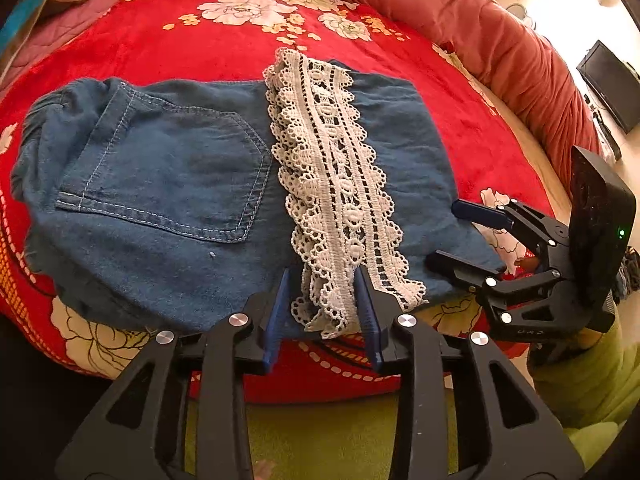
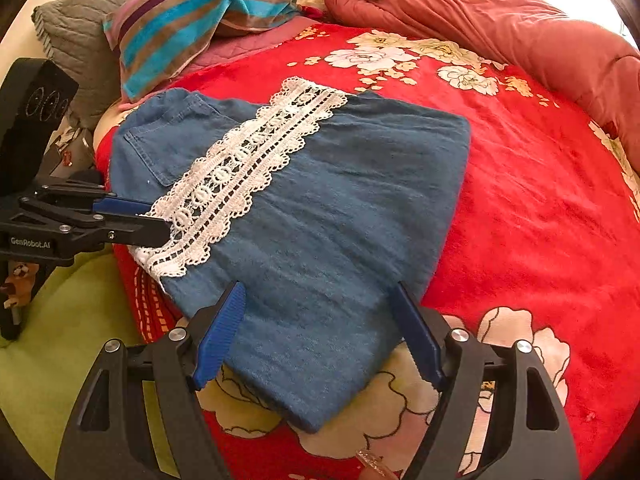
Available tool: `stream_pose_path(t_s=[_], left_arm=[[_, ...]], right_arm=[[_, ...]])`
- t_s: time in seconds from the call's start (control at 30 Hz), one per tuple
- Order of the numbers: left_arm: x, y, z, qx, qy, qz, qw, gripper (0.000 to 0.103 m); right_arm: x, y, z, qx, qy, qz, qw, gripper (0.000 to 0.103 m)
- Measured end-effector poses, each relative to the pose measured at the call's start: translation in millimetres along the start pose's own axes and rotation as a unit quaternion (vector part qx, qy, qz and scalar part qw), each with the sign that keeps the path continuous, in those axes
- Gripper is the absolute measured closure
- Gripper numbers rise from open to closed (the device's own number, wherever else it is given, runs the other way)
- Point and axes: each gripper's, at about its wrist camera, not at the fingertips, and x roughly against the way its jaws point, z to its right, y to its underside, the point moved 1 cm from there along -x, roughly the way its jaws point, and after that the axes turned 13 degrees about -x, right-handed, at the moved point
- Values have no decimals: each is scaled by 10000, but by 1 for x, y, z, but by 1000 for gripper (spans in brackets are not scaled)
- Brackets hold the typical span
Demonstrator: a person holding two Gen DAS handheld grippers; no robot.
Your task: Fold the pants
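Blue denim pants point(image 1: 168, 184) lie folded on the red flowered blanket point(image 1: 160, 44). A white lace hem band point(image 1: 340, 200) runs across them. My left gripper point(image 1: 325, 276) is open, its blue fingers on either side of the lace's near end, not pinching it. My right gripper point(image 2: 318, 292) is open wide over the near denim edge point(image 2: 320, 280). It shows in the left wrist view point(image 1: 460, 232) at the pants' right corner. The left gripper shows in the right wrist view point(image 2: 156, 214) at the lace point(image 2: 248, 160).
A rolled red quilt point(image 2: 480, 16) lines the far and right side of the bed. A striped pillow point(image 2: 192, 16) and a grey pillow point(image 2: 80, 28) lie at the head. Green fabric point(image 1: 340, 436) lies below the bed's near edge. A dark screen point(image 1: 612, 84) stands at far right.
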Motion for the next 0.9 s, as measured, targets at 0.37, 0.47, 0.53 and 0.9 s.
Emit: stream_pose_path(t_s=[0.37, 0.47, 0.53, 0.9], left_arm=[[4, 1, 3, -67, -107, 81, 9999, 76], [7, 1, 5, -91, -158, 131, 9997, 76], [10, 1, 6, -106, -206, 177, 9996, 74], [37, -1, -1, -69, -528, 510, 9973, 45]], right_arm=[[16, -5, 4, -187, -70, 97, 9998, 29], [22, -6, 4, -228, -93, 156, 9996, 29], [25, -7, 4, -241, -87, 194, 9995, 26], [39, -16, 5, -433, -120, 362, 9983, 10]])
